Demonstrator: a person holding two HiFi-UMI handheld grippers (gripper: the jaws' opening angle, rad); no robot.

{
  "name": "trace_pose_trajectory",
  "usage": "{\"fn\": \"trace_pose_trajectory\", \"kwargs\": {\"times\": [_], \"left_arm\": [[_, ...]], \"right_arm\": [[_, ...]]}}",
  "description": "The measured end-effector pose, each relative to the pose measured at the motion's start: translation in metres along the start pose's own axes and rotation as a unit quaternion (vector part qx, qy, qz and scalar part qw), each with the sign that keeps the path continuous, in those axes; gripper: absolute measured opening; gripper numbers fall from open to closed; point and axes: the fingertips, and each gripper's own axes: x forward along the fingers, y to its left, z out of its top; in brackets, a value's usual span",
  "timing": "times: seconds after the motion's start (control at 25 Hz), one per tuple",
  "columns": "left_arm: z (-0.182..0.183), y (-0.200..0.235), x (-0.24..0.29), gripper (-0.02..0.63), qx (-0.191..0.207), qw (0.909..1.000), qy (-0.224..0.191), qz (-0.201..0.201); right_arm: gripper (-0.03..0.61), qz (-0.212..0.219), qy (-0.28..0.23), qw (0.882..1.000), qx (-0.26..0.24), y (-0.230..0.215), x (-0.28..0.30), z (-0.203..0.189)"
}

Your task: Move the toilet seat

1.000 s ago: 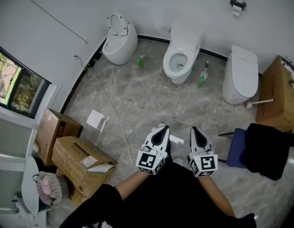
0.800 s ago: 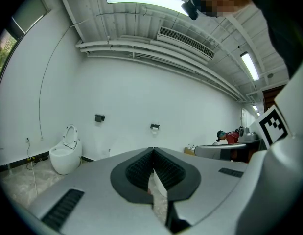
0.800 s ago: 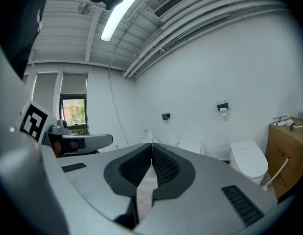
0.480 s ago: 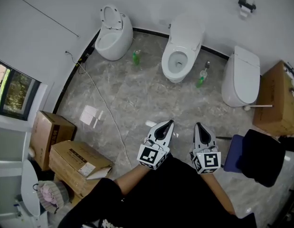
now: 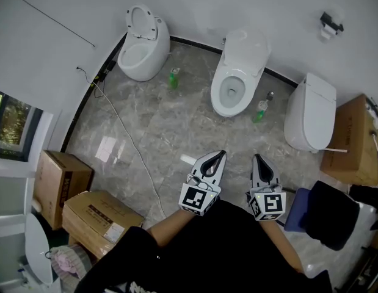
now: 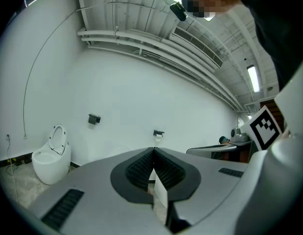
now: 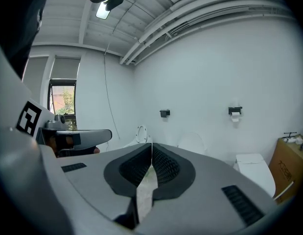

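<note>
Along the wall: left toilet [image 5: 140, 44], middle toilet [image 5: 234, 84] open; right toilet [image 5: 309, 112] lidded.

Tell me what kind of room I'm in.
Probably a toilet test room or showroom, not a home bathroom: three toilets stand side by side without partitions, with a paper holder above and cardboard boxes nearby.

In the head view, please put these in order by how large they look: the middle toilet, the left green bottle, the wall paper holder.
1. Middle toilet, clearly the largest.
2-3. Wall paper holder and left green bottle look about equal; I would not rank them.
</note>
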Motion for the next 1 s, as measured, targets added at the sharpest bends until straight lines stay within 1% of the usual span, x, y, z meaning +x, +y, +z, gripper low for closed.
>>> {"fn": "trace_pose_trajectory", "kwargs": {"times": [0.08, 0.24, 0.4, 0.52, 0.68, 0.76, 0.88, 1.0], "left_arm": [[0.002, 0.026, 0.007, 0.011, -0.01, 0.9999, 0.002, 0.008], [0.001, 0.067, 0.026, 0.011, -0.009, 0.9999, 0.012, 0.007], [0.007, 0.101, 0.047, 0.011, -0.009, 0.9999, 0.014, 0.004], [0.01, 0.121, 0.057, 0.012, -0.006, 0.9999, 0.011, 0.005], [0.005, 0.136, 0.062, 0.012, -0.009, 0.9997, 0.011, 0.019], [-0.002, 0.139, 0.067, 0.011, -0.013, 0.9994, 0.018, 0.025], [-0.013, 0.137, 0.076, 0.011, -0.02, 0.9991, 0.031, 0.023], [-0.017, 0.138, 0.096, 0.011, -0.016, 0.9989, 0.037, 0.024]], "right_arm": [[0.031, -0.008, 0.001, 1.0, 0.002, -0.001, 0.023, 0.01], [0.031, -0.023, 0.009, 1.0, 0.001, -0.007, 0.063, 0.014], [0.031, -0.055, 0.013, 0.998, 0.013, -0.018, 0.086, 0.021], [0.031, -0.062, 0.023, 0.998, 0.017, -0.022, 0.097, 0.02], [0.031, -0.059, 0.025, 0.998, 0.022, -0.028, 0.104, 0.019], [0.031, -0.063, 0.021, 0.997, 0.029, -0.035, 0.107, 0.02], [0.031, -0.06, 0.018, 0.998, 0.022, -0.044, 0.116, 0.019], [0.031, -0.061, 0.017, 0.997, 0.034, -0.06, 0.136, 0.018]]}}
